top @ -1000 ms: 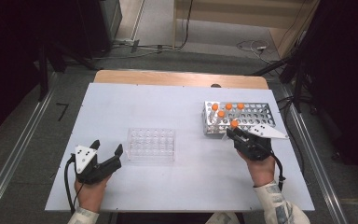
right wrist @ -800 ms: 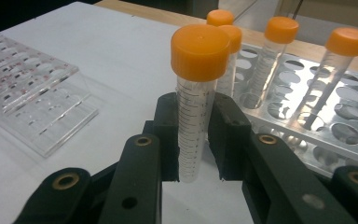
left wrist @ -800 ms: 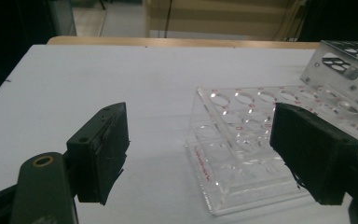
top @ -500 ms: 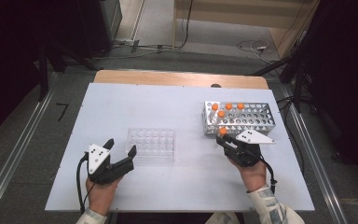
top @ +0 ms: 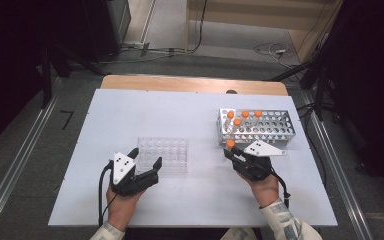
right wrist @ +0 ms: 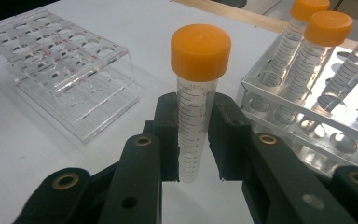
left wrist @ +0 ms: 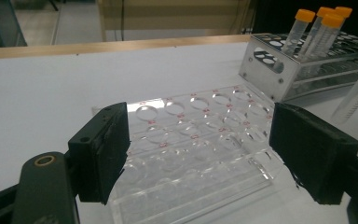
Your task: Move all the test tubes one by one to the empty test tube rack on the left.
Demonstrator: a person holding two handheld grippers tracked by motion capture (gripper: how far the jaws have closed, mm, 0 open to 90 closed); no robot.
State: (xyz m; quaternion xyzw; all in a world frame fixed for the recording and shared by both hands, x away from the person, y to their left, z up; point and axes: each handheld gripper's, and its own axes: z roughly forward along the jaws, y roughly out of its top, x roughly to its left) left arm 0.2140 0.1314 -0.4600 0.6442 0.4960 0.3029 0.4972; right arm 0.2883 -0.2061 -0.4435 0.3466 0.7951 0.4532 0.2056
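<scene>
- White table [top: 130, 115], bearing everything.
- Metal rack [top: 275, 131] at far right, holding 3 orange-capped tubes.
- Clear plastic rack [top: 164, 152], apparently empty, between wide-open jaws of left gripper [top: 144, 161].
- Right gripper [right wrist: 195, 135] clamping capped tube [right wrist: 196, 102] upright, beside metal rack.

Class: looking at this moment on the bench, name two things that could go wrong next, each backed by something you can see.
1. The right gripper pinches the orange-capped tube low on its body; it might tilt in the grip.
2. The left gripper is open around the clear rack, which looks light and could slide when the tube goes in.
</scene>
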